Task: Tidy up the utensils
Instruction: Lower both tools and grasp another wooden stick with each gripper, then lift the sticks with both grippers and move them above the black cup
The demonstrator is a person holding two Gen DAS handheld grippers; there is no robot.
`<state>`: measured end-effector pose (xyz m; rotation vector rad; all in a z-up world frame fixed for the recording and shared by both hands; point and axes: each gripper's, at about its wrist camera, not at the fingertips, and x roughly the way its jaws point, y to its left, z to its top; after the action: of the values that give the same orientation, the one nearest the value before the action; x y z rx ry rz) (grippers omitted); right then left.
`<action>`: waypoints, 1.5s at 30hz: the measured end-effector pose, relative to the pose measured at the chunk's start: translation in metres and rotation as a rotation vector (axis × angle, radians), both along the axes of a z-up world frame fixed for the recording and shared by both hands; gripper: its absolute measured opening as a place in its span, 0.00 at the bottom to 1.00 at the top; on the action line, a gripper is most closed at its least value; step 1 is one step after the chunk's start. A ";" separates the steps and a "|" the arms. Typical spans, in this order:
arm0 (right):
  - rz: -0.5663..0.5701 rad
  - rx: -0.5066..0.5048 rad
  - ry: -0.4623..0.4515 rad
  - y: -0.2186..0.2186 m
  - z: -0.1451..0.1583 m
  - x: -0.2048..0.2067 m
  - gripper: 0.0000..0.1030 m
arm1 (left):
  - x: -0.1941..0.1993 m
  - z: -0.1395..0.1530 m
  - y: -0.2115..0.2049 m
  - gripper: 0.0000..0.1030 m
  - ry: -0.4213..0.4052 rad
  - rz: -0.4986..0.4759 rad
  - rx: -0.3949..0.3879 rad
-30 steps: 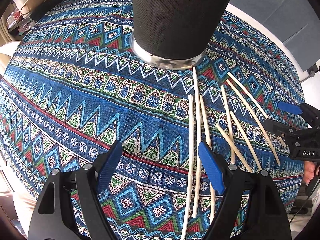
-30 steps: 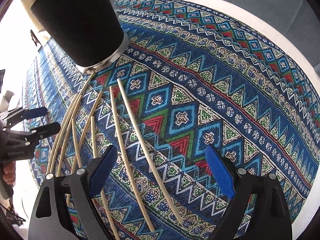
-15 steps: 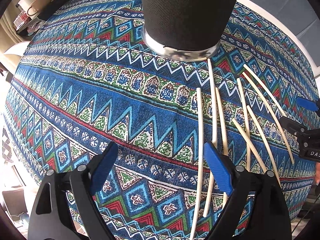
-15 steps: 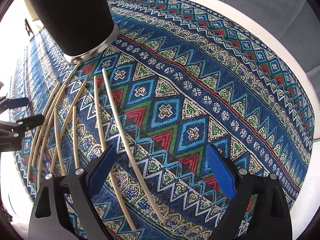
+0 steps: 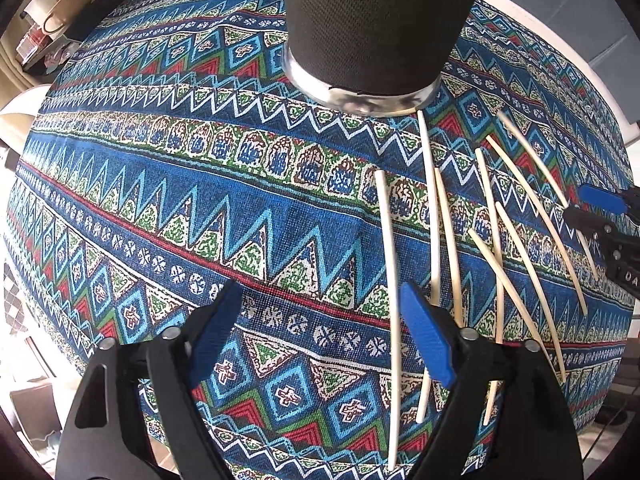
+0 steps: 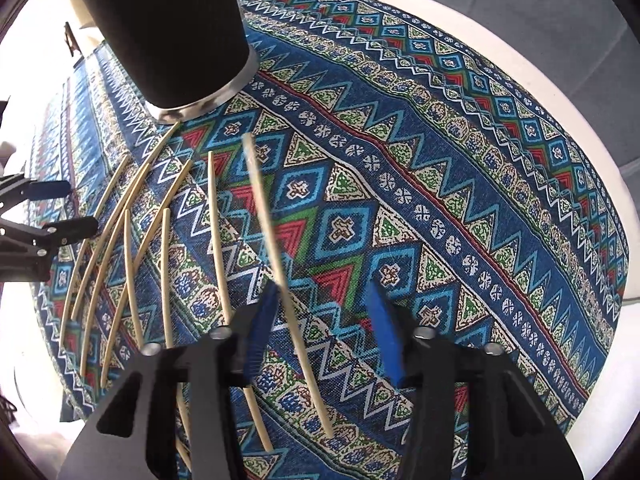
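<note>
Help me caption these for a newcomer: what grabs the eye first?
The bright blue patterned tablecloth fills both views. A tall black holder stands at the far side, pale chopsticks scattered below it. The right gripper is closing around one chopstick.

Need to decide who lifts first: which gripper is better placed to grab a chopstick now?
Right. The right gripper is closing with the rightmost chopstick between its fingers. The left gripper is closing too, with the leftmost chopstick near its right pad, a wider gap to close.
</note>
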<state>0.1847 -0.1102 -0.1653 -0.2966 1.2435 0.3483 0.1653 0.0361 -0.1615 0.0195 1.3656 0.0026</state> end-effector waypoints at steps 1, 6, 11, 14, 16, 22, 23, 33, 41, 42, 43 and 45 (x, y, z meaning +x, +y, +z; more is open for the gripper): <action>-0.005 -0.008 0.006 -0.001 0.001 0.002 0.07 | -0.001 0.003 0.002 0.54 0.001 -0.011 -0.001; -0.065 -0.014 -0.004 -0.009 0.001 0.009 0.04 | -0.007 0.007 0.035 0.05 0.025 0.042 -0.073; -0.142 0.017 0.037 -0.024 0.000 0.004 0.04 | -0.014 0.006 0.043 0.05 0.023 0.049 -0.135; -0.201 0.062 0.079 -0.043 0.000 0.004 0.04 | -0.019 0.012 0.046 0.05 0.028 0.052 -0.187; -0.223 0.092 0.087 -0.053 0.004 0.004 0.04 | -0.018 0.023 0.043 0.05 0.005 0.032 -0.197; -0.206 0.112 0.027 -0.053 0.037 0.002 0.04 | -0.005 0.069 0.044 0.05 -0.100 0.012 -0.182; -0.202 0.107 0.016 -0.050 0.044 0.004 0.04 | 0.000 0.076 0.042 0.05 -0.107 0.007 -0.174; -0.204 0.173 -0.083 -0.011 0.105 0.018 0.04 | 0.027 0.131 0.055 0.05 -0.218 0.023 -0.113; -0.260 0.286 -0.132 0.001 0.139 0.035 0.04 | 0.050 0.177 0.062 0.05 -0.362 0.003 -0.207; -0.265 0.308 -0.133 0.003 0.142 0.037 0.04 | 0.053 0.182 0.062 0.05 -0.384 -0.006 -0.227; -0.264 0.338 -0.134 0.006 0.146 0.040 0.04 | 0.056 0.188 0.062 0.05 -0.408 -0.012 -0.246; -0.245 0.373 -0.150 0.014 0.153 0.044 0.04 | 0.062 0.198 0.063 0.05 -0.451 -0.019 -0.275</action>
<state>0.2283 -0.0966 -0.0123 0.1472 1.0297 0.3324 0.2273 0.0990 0.0366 -0.1890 0.9056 -0.1871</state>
